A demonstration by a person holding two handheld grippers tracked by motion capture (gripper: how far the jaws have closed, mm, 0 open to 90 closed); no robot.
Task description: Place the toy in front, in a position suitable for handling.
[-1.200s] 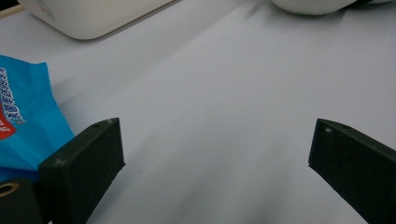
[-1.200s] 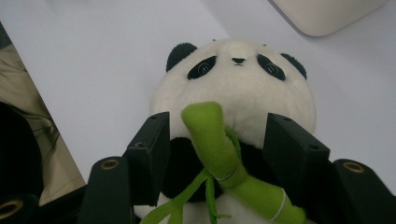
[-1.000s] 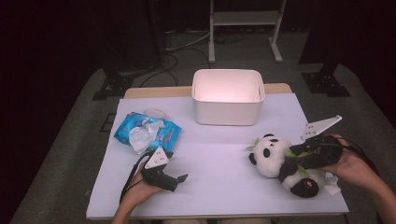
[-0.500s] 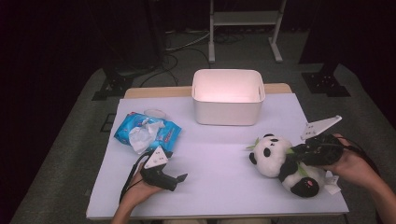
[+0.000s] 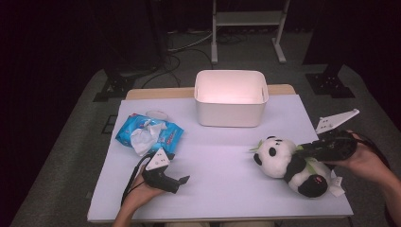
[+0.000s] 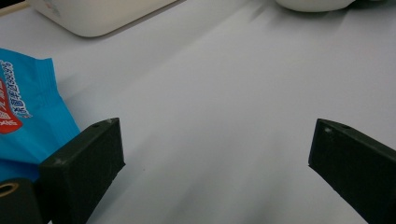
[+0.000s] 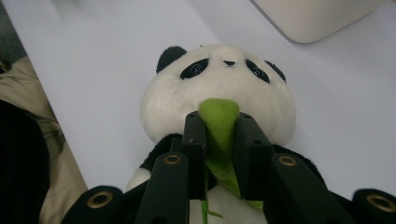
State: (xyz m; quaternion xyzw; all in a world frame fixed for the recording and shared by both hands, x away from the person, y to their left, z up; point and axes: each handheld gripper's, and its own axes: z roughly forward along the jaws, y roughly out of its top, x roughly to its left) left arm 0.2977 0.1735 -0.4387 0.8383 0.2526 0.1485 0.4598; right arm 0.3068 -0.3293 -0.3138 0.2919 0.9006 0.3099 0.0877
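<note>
A toy panda [image 5: 288, 163] lay on its back at the right of the white worktop [image 5: 222, 156], near the front edge, its head turned toward the middle and its black legs toward the person's right hand [image 5: 366, 158]. The right tongs [image 5: 302, 150] reached in level from the right across the panda's body. In the right gripper view the right tongs [image 7: 220, 133] had just been closing, and the two black jaws stood close together with a green felt leaf [image 7: 219, 126] pinched between them just below the panda's [image 7: 219, 88] chin, the pads pressing on both sides of the leaf. Whether the pads also caught the plush under the leaf could not be made out from that angle. The left tongs [image 5: 182, 180] rested low over the worktop at the front left, held in the person's left hand [image 5: 142, 189], well apart from the panda. In the left gripper view the left tongs [image 6: 217, 149] stood wide open with only bare worktop [image 6: 219, 93] between the jaws. A blue packet of wipes [image 5: 149, 132] lay just behind the left tongs, with crumpled white tissue on top of it, and its blue edge [image 6: 28, 121] showed just beside the left jaw. A white tub [image 5: 231, 97] stood at the back middle of the worktop, apart from both the packet and the panda.
</note>
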